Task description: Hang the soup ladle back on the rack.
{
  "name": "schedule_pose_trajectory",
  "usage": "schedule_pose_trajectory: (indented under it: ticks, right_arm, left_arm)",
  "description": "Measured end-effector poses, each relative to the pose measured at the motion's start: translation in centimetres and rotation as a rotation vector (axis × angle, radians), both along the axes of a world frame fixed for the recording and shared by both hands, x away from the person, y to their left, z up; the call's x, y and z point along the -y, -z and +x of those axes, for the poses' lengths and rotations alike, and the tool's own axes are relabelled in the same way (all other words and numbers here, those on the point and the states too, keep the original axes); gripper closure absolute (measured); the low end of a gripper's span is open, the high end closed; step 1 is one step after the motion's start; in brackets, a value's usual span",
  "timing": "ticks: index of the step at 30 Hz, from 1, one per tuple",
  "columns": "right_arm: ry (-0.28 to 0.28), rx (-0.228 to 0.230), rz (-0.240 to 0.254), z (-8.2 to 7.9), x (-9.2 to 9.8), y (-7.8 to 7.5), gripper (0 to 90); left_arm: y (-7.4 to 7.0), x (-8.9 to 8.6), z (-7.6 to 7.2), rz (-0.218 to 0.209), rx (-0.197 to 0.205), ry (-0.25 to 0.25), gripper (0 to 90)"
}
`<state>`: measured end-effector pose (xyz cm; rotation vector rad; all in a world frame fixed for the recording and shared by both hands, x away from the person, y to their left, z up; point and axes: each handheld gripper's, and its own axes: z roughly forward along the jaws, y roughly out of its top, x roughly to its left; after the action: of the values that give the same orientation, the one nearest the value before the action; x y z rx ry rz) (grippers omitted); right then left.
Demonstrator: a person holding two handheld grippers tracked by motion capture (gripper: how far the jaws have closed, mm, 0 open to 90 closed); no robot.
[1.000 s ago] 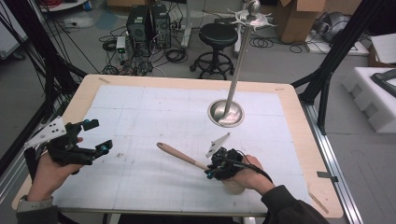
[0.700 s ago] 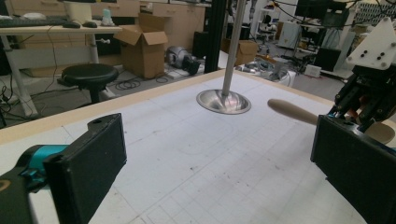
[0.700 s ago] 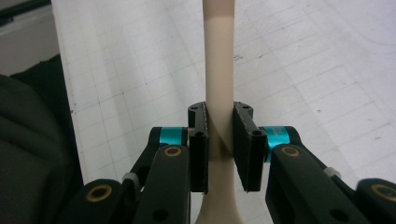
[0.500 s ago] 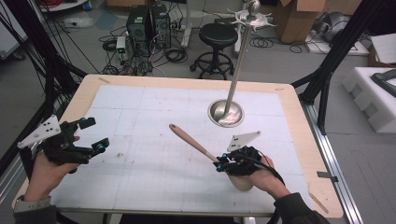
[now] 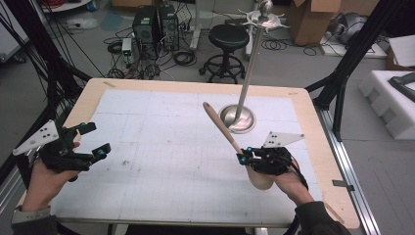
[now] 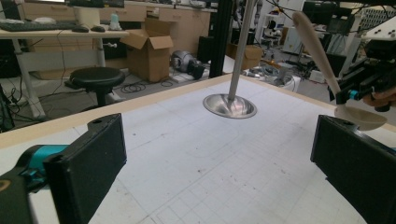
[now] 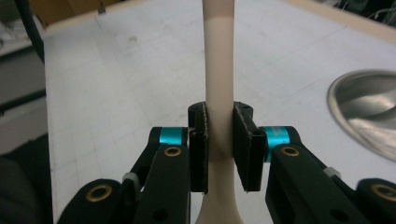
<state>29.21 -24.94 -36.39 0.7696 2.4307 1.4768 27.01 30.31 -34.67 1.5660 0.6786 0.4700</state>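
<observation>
R gripper [image 5: 243, 157] clamped on wooden spoon [image 5: 222, 128] at the neck, pads on both sides of handle; bowl hangs below the fingers, handle tip up and away. Vs 1 s ago: spoon lay nearly flat on the table [image 5: 161, 147], now lifted clear and tilted toward the metal stand [image 5: 238, 117]. Reads as pick done, carry to stand underway. Stand's pole sits just beyond the handle tip, so collision risk. L gripper [image 5: 90, 139] jaws apart, nothing between, well off to the side.
</observation>
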Motion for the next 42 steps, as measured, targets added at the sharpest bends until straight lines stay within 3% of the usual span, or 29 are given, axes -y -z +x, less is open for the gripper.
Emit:
schedule_pose_trajectory:
  ticks: [13, 27, 36, 42]
  right_arm:
    - [0.105, 0.097, 0.188, 0.3, 3.3, -1.3, 77.8]
    - [0.21, 0.176, 0.253, 0.4, 5.9, -2.9, 77.8]
    - [0.276, 0.194, 0.295, 1.3, 7.3, -3.7, 77.8]
    - [0.288, 0.201, 0.291, 2.0, 7.9, -4.1, 77.8]
  left_arm:
    - [0.1, 0.0, 0.0, 0.0, -0.001, -0.001, 3.9]
    - [0.2, 0.3, 0.0, 0.007, -0.009, 0.002, 3.9]
    - [0.3, 0.5, 0.0, 0.008, -0.01, 0.005, 3.9]
    - [0.3, 0.4, 0.1, 0.009, -0.01, 0.002, 3.9]
